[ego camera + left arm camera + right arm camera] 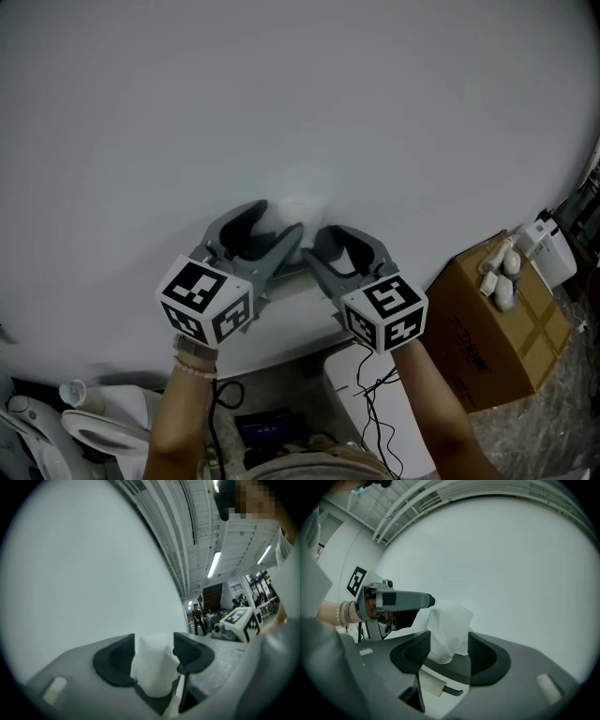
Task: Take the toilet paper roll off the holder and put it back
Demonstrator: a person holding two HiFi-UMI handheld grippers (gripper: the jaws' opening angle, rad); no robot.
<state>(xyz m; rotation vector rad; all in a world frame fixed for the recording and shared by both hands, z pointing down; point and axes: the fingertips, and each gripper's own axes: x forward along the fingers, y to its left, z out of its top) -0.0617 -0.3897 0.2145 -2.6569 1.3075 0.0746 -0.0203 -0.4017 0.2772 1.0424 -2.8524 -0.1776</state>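
You face a plain white wall [281, 112] that fills most of the head view. At the right edge, a cardboard box [487, 337] stands by a patch of grey floor [562, 422]. At the lower left are white fixtures [84, 427], possibly sanitary ware; the view there is too dim to confirm. At the upper right of the left gripper view, a ribbed white ceiling [164, 522] carries lit strip lights [214, 564].

The left hand-held gripper [279, 220] and the right hand-held gripper [315, 247] are grey, with curved jaws lined by dark ribbed pads [115, 660]. Each carries a white cube [206, 302] printed with black square markers. A bead bracelet [195, 367] circles the left wrist, and thin black cables [375, 412] trail below the right one.
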